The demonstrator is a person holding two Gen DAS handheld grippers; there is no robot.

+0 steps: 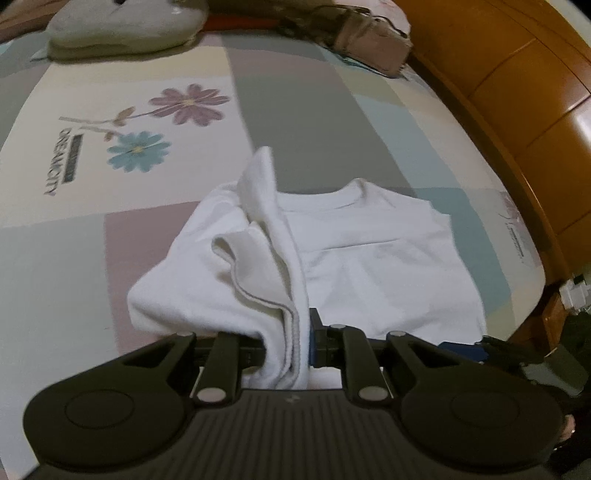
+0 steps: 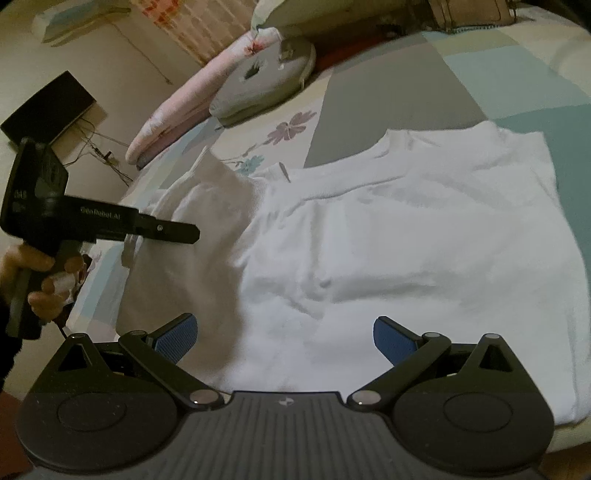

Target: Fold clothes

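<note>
Shirt (image 1: 369, 251) edge pinched by left gripper (image 1: 299, 350).

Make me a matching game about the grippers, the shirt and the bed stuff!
Things:
1. left gripper
2. right gripper
3. white shirt
4. grey pillow

States:
A. open, holding nothing
B. lies at the far end of the bed
C. shut on a fold of cloth
D. spread on the patchwork bedsheet

Pairs: 1-C, 2-A, 3-D, 4-B
</note>
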